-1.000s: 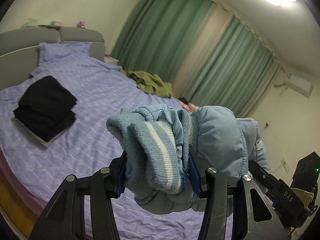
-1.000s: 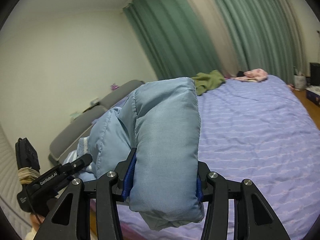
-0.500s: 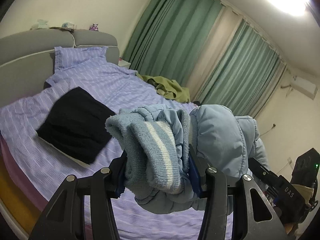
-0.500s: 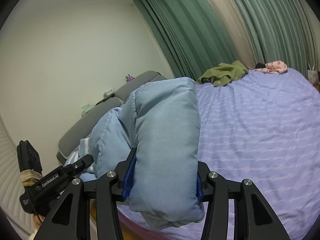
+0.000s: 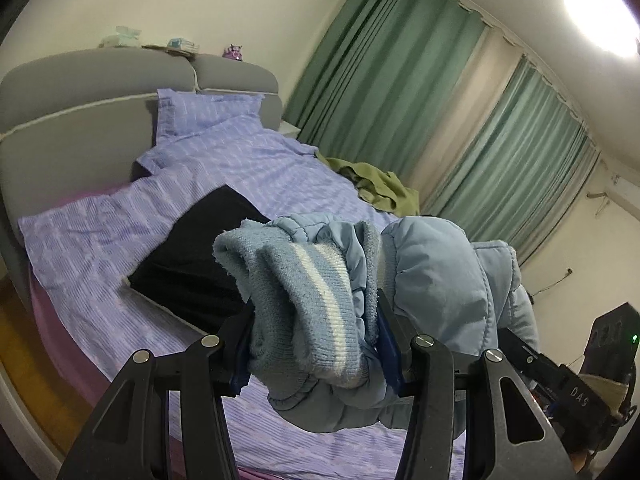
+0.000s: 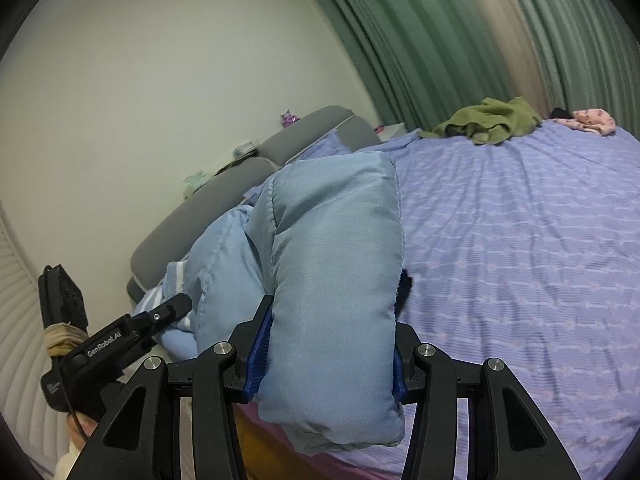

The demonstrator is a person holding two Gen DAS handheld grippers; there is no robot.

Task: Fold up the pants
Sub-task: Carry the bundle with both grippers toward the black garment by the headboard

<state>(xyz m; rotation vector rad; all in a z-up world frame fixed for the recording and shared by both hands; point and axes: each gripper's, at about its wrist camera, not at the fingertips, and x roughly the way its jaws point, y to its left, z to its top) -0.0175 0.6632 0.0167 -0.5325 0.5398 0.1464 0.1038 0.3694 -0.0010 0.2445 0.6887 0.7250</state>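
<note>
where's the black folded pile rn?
Left wrist view: the black pile lies on the purple bedspread, left of centre, behind the blue pants, near the headboard.

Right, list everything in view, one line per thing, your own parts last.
pants: one, light blue, padded, folded, held above the bed by both tools
black clothes: one folded pile, on the bed under the pants
green garment: one, olive, crumpled at the bed's far side
pink cloth: one, at the bed's far edge
bed: one, lilac striped sheet, grey headboard
pillow: one, lilac, by the headboard
curtains: green, drawn
left tool: shut on the waistband end
right tool: shut on the other end
</note>
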